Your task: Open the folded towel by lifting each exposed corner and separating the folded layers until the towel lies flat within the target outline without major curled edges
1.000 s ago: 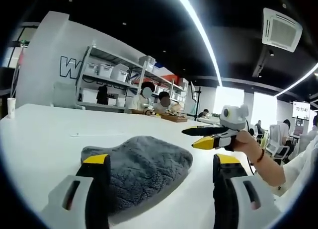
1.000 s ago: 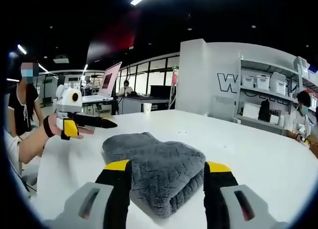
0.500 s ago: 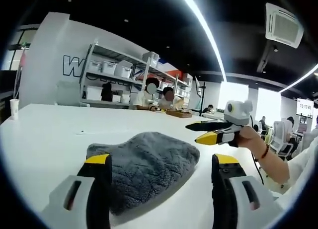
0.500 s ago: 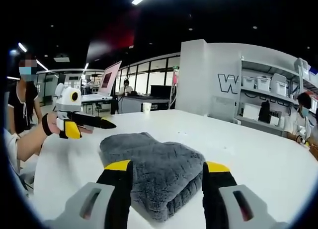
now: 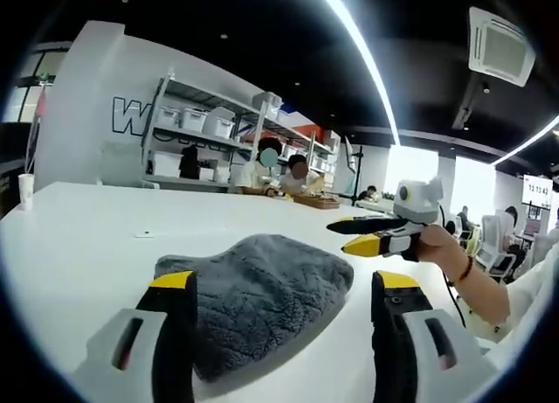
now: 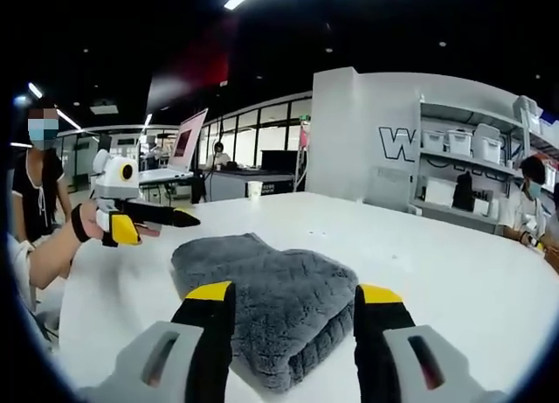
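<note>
A folded grey plush towel [image 5: 253, 289] lies on the white table [image 5: 79, 237], seen also as the towel [image 6: 271, 289] in the right gripper view. My left gripper [image 5: 278, 285] is open, its yellow-tipped jaws standing either side of the towel's near edge, nothing held. My right gripper [image 6: 284, 292] is likewise open and low over the towel's near folded corner. The right gripper [image 5: 354, 235] comes in from the right in the left gripper view, jaws apart, held by a hand. The left gripper [image 6: 166, 221] comes in from the left in the right gripper view.
A paper cup [image 5: 22, 189] stands at the table's far left edge, and the cup [image 6: 253, 190] also shows in the right gripper view. Shelves with white bins [image 5: 201, 123] and seated people are behind the table. A person [image 6: 39, 184] stands at the left. A small flat mark [image 5: 144, 234] lies on the table.
Both views have shifted a little; the towel sits slightly further right in the left gripper view. Both grippers remain open and the towel stays folded.
</note>
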